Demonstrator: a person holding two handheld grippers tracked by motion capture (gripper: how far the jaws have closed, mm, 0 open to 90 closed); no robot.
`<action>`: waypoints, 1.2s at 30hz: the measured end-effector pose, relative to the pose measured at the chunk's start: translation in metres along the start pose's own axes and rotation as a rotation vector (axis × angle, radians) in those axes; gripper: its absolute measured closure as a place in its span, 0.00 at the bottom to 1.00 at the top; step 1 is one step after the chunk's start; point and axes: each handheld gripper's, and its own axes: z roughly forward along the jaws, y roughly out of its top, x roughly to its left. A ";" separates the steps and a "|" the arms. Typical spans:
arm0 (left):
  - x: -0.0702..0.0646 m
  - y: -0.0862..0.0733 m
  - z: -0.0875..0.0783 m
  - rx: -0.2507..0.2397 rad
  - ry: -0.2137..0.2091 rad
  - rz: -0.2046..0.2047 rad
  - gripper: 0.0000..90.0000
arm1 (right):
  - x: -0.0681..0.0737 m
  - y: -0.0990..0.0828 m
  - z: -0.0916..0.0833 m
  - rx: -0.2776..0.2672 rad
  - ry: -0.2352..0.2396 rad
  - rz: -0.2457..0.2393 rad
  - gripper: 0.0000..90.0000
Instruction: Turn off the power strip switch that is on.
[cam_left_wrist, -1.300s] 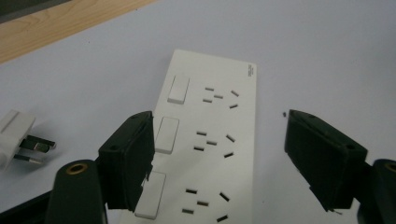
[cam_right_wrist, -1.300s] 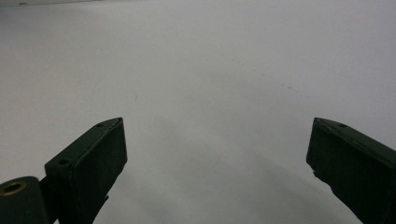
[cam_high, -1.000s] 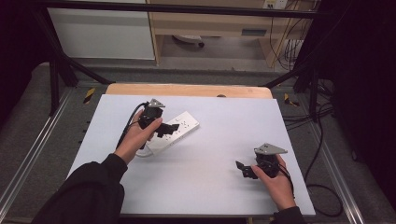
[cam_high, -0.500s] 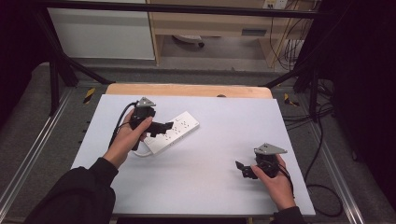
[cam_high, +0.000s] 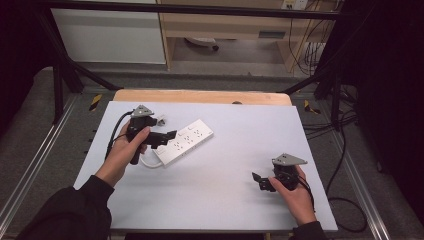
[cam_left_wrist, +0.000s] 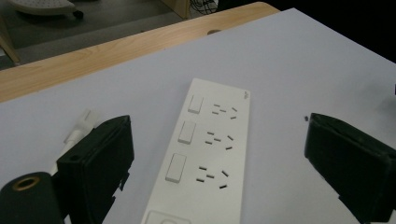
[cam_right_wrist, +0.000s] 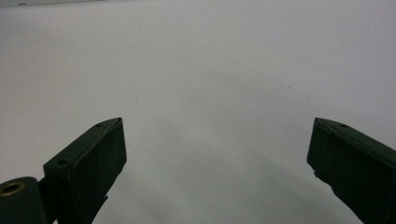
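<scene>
**Operator:** At the left of the table (cam_high: 210, 200), I have the left gripper (cam_high: 170, 136) held over the near end of the power strip (cam_high: 186, 141), jaws wide apart. From the left gripper view the strip (cam_left_wrist: 205, 154) lies between the two jaws, and neither one is touching it. Nothing is gripped.

**Colleague:** So the pick-up has not started?

**Operator:** My reading: approach done, grasp not made. The jaws are lined up to either side of the strip; closing on it and whatever follows are all left to do. The strip lies flat and at a slant, left of the table's middle, switches and sockets facing up. Its white cord (cam_high: 146, 161) loops out near my left hand (cam_high: 122, 152).

**Colleague:** And further right?

**Operator:** The middle of the table is bare. My right gripper (cam_high: 256, 180) rests near the front right corner, well apart from the strip, jaws spread open as well, with blank white surface ahead of them in the right gripper view.

**Colleague:** Surface and room?

**Operator:** A matte white sheet over a wooden top (cam_high: 200, 96), whose edge shows along the far side. Metal rails (cam_high: 30, 170) run along both sides on a grey floor. Behind stands a pale cabinet (cam_high: 107, 32), then wooden furniture, and cables (cam_high: 332, 127) trail at the far right, where the room is dark.
</scene>
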 end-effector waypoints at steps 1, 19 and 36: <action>0.001 0.000 -0.003 -0.006 0.002 -0.002 0.09 | 0.000 0.000 0.000 0.000 0.000 -0.001 0.06; 0.011 -0.017 -0.038 -0.025 0.022 -0.021 0.09 | 0.000 0.000 0.000 0.005 -0.002 -0.002 0.06; 0.012 -0.040 -0.061 -0.021 0.040 -0.043 0.10 | -0.001 0.000 0.001 0.002 -0.003 -0.002 0.06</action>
